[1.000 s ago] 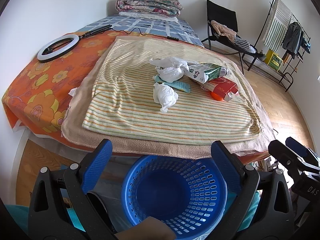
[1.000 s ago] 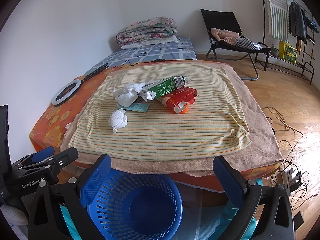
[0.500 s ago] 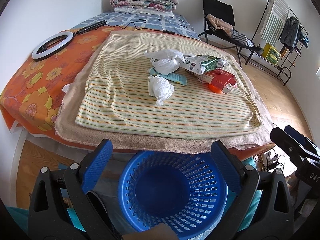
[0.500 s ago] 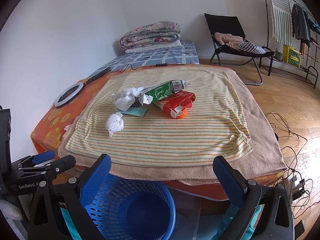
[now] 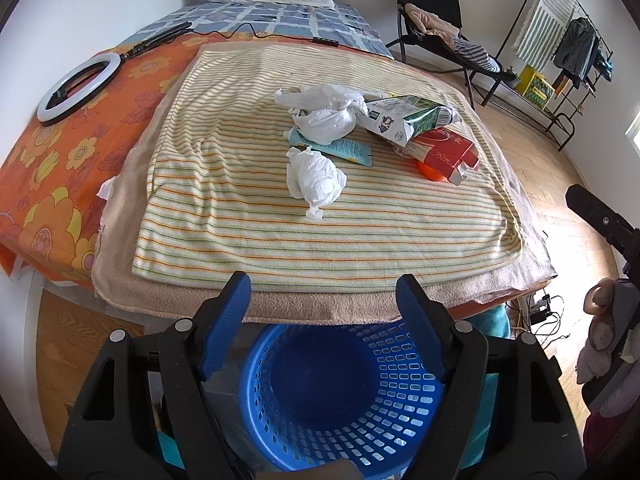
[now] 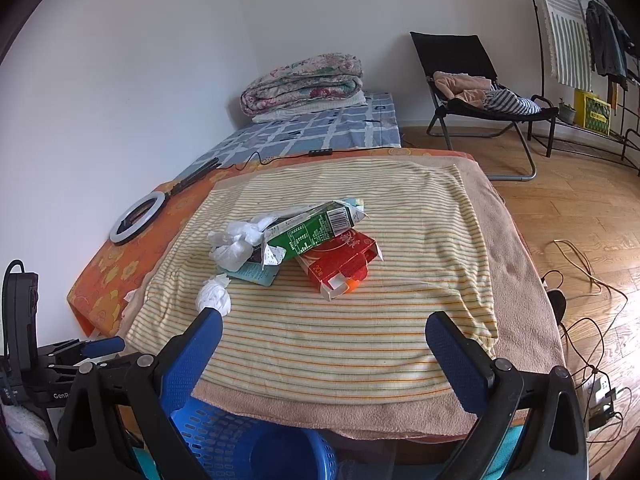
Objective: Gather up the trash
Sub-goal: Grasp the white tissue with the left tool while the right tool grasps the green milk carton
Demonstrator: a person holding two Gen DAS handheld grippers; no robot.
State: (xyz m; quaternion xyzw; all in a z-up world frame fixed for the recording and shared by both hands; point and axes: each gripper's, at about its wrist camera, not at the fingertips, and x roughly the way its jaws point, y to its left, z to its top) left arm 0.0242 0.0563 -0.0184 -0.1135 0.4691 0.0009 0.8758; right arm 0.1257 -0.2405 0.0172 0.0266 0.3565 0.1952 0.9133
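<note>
Blue perforated plastic forms the basket [image 5: 340,400], which is positioned on the floor against the near edge of the bed, directly below the left gripper [image 5: 322,296]. The basket interior is seen to hold nothing. The left gripper is held with its blue-padded fingers [image 5: 224,320] spread wide apart, and nothing is gripped between them. The right gripper [image 6: 324,332] is likewise held spread, with nothing between its fingers, and is aimed over the bed edge; the basket [image 6: 224,436] is seen below it at lower left.

The trash is grouped near the middle of a striped towel [image 5: 240,216] that is laid over a beige blanket [image 5: 280,304] on the bed. A crumpled white paper ball [image 5: 314,182] is located nearest the grippers, apart from the other items. Behind it, a teal flat packet [image 5: 348,152] is partly covered by a knotted white plastic bag [image 5: 324,116]. A green carton [image 6: 308,232] is laid tilted across a red box [image 6: 340,264], and an orange item [image 6: 352,286] is partly visible under the open end of the red box.

A ring light [image 5: 76,86] is laid on the orange floral cover [image 5: 52,168] to the left of the towel. Folded quilts [image 6: 304,80] are stacked at the far end of the bed.
</note>
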